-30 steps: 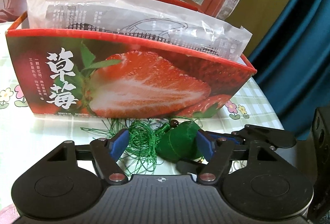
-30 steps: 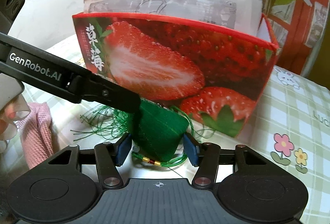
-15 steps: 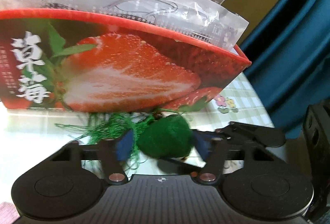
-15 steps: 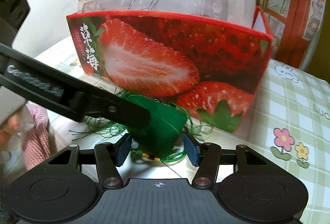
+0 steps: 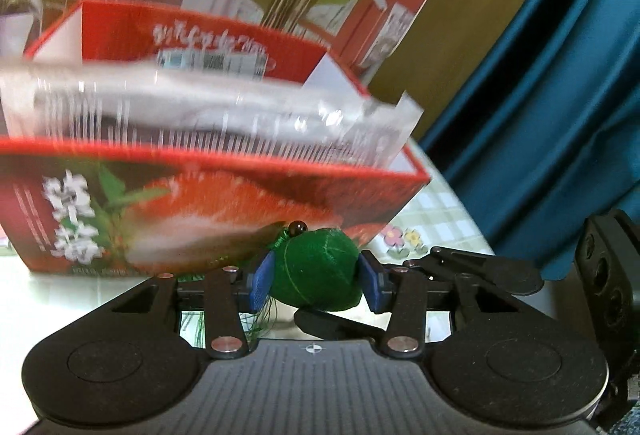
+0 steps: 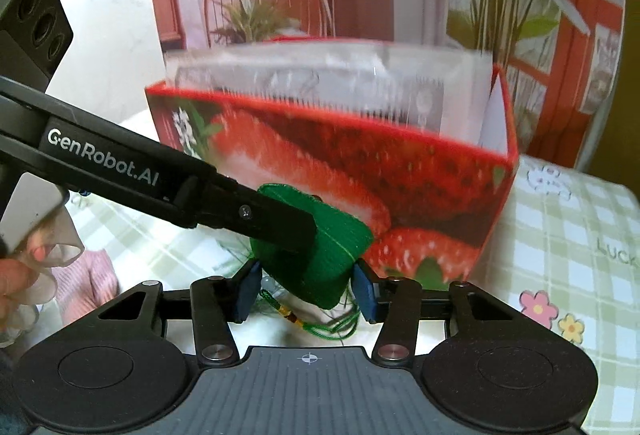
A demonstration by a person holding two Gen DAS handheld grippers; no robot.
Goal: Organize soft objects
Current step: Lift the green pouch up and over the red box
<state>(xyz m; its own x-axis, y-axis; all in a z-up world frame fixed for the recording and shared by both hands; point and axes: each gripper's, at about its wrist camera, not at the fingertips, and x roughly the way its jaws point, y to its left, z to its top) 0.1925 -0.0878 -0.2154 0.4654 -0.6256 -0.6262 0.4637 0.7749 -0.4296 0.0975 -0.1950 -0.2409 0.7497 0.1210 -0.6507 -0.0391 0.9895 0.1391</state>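
**Green sachet held by both grippers in front of the strawberry box, not yet stowed.**
The green fabric sachet (image 5: 316, 267), with its bead and trailing tassel threads (image 6: 338, 327), sits between the blue pads of the left gripper (image 5: 316, 281), whose jaws grip it; the right gripper (image 6: 306, 293) has the same sachet between its pads, its jaws closing on it. The red strawberry-print box (image 6: 400, 171) on the checked table (image 6: 572, 235) already holds a clear plastic packet (image 5: 208, 115). Judged from this, one item is stowed; the sachet is lifted but remains outside the box, and a pink knitted item (image 6: 86, 283) also awaits sorting.
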